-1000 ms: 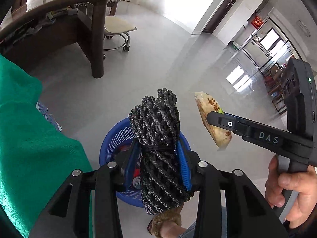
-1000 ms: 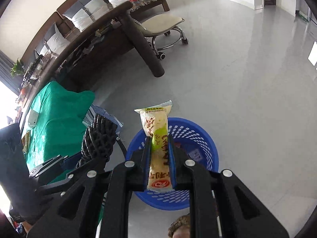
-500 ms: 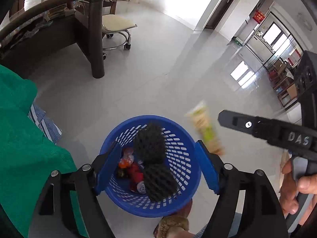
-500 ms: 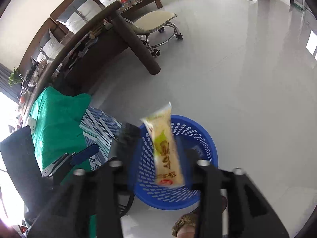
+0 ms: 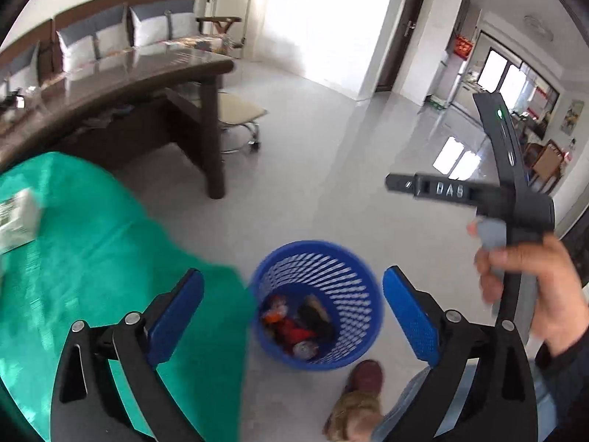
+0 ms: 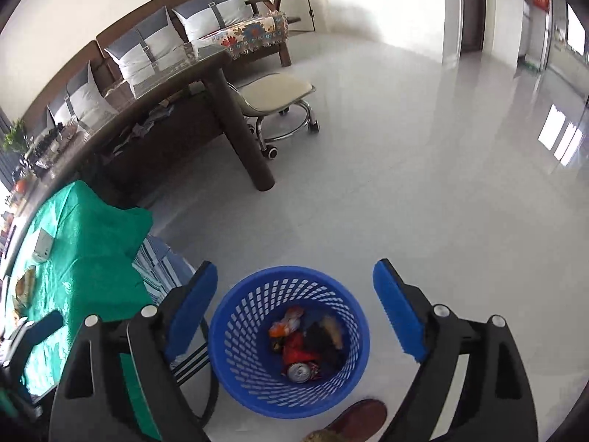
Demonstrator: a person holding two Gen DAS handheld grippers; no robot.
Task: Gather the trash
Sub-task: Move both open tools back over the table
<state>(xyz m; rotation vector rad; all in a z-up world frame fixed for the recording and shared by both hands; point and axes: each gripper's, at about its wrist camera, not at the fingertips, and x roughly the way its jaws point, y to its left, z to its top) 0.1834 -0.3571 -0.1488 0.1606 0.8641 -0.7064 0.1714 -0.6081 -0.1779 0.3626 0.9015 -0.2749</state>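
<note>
Both jaws opening, nothing between them: left hand-held gripper [image 5: 293, 311] and right hand-held gripper [image 6: 294, 309] are empty, spread wide above the blue basket [image 6: 235, 335]. Trash [image 6: 307, 339] sits in the basket bottom: can, red wrapper, dark net. More items on the green-covered desk [image 6: 84, 243], at 9 o'clock of the basket. Risks: basket is light and a shoe [image 6: 359, 418] sits at its 6 o'clock rim, so a kick tips it; cloth overhang could snag a jaw.
</note>
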